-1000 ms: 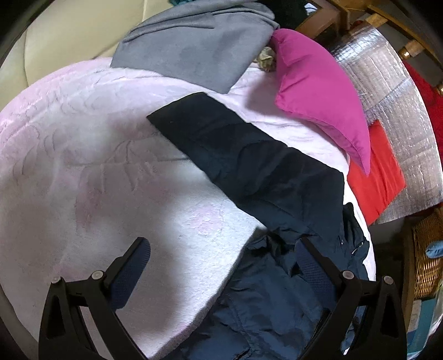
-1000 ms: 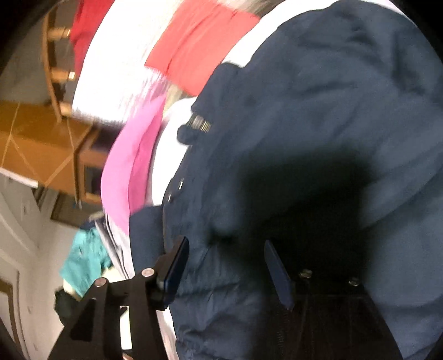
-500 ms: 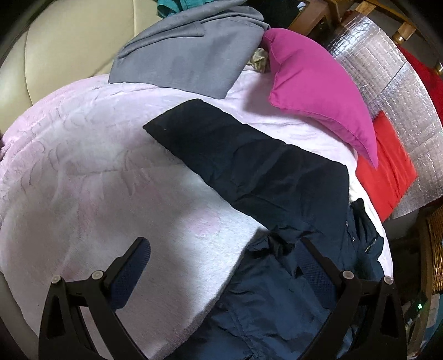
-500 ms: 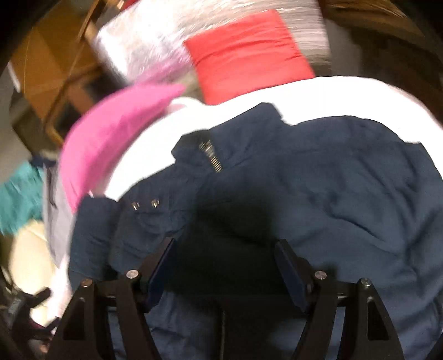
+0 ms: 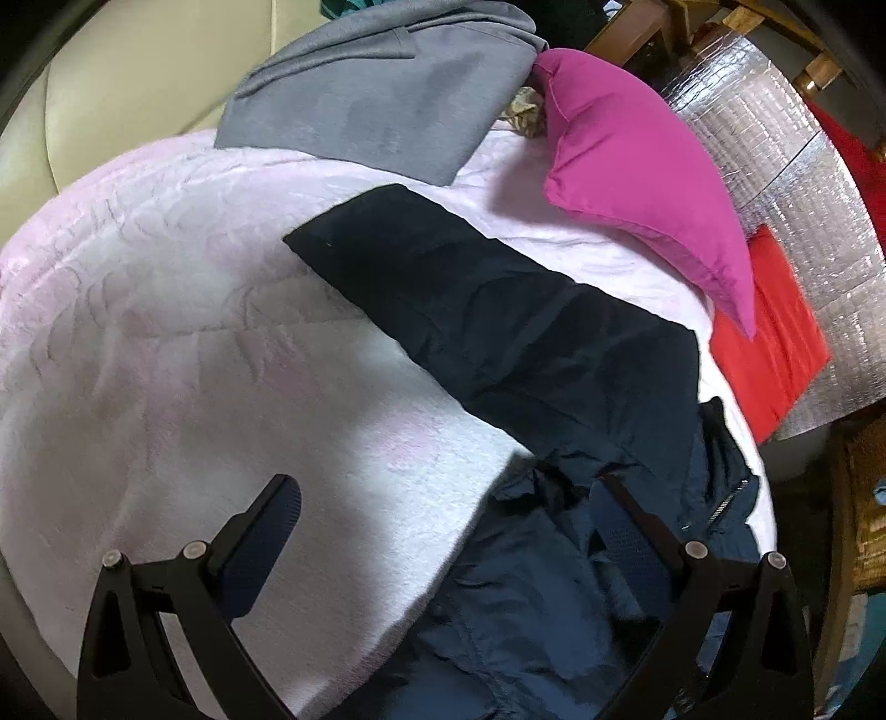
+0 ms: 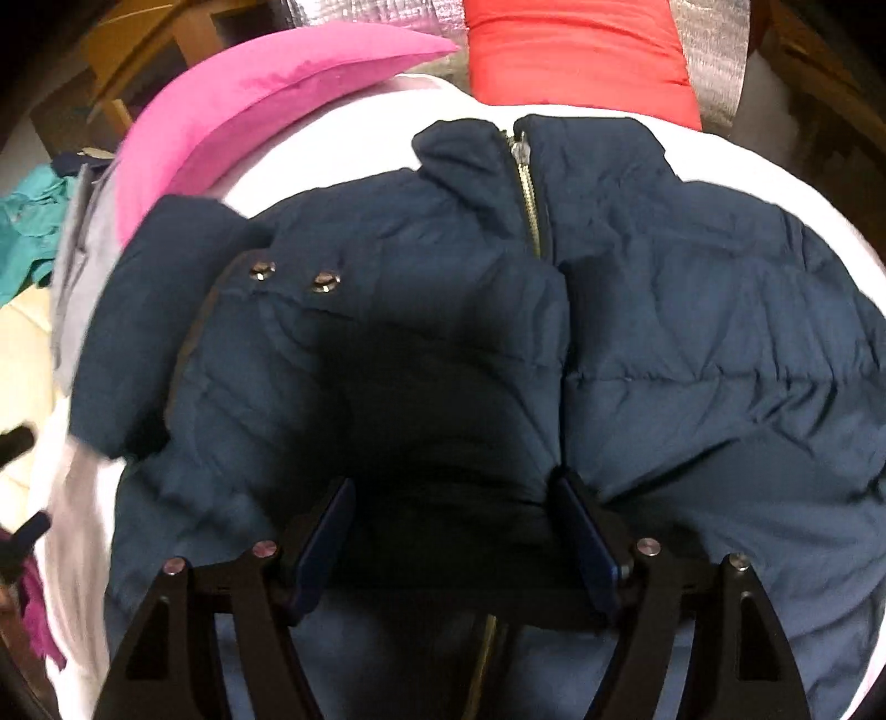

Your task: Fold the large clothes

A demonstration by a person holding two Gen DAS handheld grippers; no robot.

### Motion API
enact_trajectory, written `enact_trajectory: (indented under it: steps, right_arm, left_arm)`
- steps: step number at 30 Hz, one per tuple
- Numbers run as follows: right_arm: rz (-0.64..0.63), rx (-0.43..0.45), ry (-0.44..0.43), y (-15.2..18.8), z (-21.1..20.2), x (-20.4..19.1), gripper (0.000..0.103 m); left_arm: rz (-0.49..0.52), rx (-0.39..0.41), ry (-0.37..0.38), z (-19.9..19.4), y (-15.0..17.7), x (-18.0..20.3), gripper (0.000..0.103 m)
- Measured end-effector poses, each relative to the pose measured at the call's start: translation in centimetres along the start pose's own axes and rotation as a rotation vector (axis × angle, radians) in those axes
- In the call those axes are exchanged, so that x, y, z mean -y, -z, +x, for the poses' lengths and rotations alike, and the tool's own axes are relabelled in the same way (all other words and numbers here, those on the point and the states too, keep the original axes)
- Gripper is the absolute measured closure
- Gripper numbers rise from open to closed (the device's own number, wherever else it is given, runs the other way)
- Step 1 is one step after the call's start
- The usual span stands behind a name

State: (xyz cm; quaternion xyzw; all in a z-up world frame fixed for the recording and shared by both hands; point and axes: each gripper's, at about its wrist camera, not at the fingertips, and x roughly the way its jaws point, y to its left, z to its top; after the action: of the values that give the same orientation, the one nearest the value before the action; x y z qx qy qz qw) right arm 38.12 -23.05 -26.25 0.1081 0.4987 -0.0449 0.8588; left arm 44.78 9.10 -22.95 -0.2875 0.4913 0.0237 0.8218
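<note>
Jacket (image 6: pixel 637 343) lies flat on blanket (image 5: pixel 221 343), collar toward red cushion (image 6: pixel 576 50).

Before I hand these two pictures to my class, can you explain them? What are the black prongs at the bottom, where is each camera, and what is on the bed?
The prongs are two-finger grippers, one in each of a person's hands, each with a camera looking along its fingers. The left view shows the left gripper open over a pale blanket, with the navy jacket sleeve stretched out. The right view shows the right gripper open above the jacket's zipped front. A pink cushion, red cushion and grey garment lie beyond. Nothing is held.
</note>
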Motion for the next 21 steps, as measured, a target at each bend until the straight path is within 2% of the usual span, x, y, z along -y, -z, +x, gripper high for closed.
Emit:
enact_trajectory:
  steps: [4,7,9,11,13,15,19,21]
  right_arm:
    - [0.020,0.058,-0.050,1.4,-1.6,0.6,0.026]
    - [0.077,0.173,-0.153,2.1,-4.7,1.7,0.026]
    - [0.093,0.252,-0.193,2.8,-6.5,1.9,0.026]
    - [0.109,0.319,-0.235,3.5,-7.6,1.3,0.026]
    - [0.115,0.357,-0.254,4.4,-8.1,1.0,0.026]
    - [0.134,0.369,-0.283,5.1,-8.7,1.3,0.026]
    - [0.162,0.379,-0.325,7.3,-10.2,2.2,0.026]
    - [0.158,0.393,-0.318,7.9,-10.5,2.8,0.026]
  left_arm:
    - [-0.042,-0.037,0.071,0.4,-0.2,-0.7,0.000]
    - [-0.066,-0.038,0.121,0.5,-0.6,-1.0,0.000]
    - [-0.093,-0.048,0.175,0.7,-0.9,-1.3,0.000]
    - [-0.154,-0.080,0.267,1.3,-1.2,-2.0,0.000]
    - [-0.214,-0.092,0.332,2.1,-1.4,-2.6,0.000]
    - [-0.238,-0.085,0.345,2.6,-1.8,-3.0,0.001]
    - [-0.335,-0.094,0.431,4.2,-2.2,-3.8,0.007]
    - [-0.368,-0.113,0.456,5.3,-2.2,-3.9,0.022]
